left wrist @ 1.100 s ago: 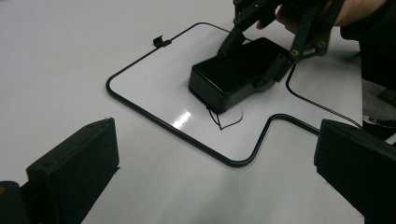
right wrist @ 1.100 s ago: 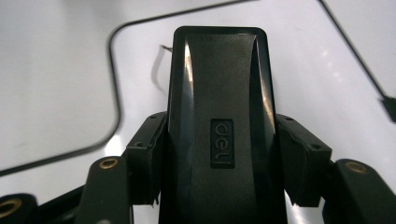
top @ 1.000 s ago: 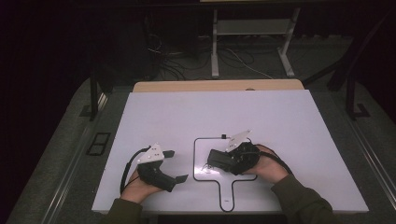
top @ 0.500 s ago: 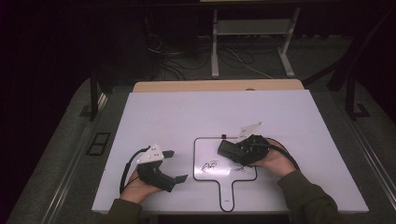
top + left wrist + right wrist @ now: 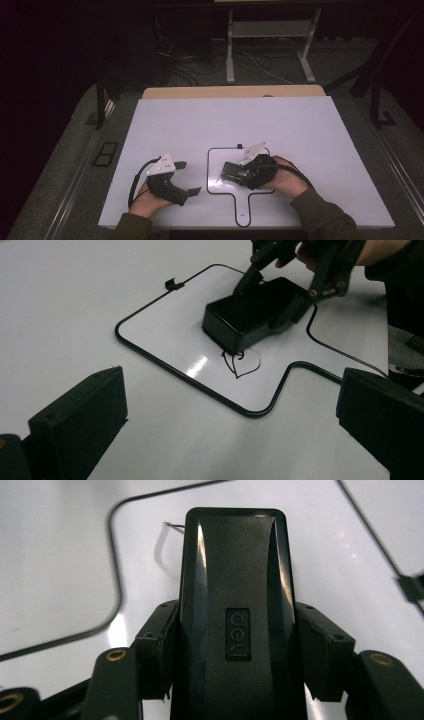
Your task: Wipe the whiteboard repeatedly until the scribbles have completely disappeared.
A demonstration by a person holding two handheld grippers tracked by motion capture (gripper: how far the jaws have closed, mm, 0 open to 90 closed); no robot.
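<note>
Item: black eraser (image 5: 234, 610), clamped by its long sides in the right tool (image 5: 235, 172), flat on the small whiteboard (image 5: 165, 340) and partly covering a pen doodle (image 5: 242, 365) at the board's middle. Left tool (image 5: 192, 177): jaws wide, holding nothing, on the tabletop (image 5: 300, 125) left of the whiteboard. Risk: nothing pins the whiteboard, so a hard stroke may slide it or smear the ink.

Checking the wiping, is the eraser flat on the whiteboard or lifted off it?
Flat on it: the eraser lies on the whiteboard, beside the ink doodle, clamped by the right gripper.
</note>
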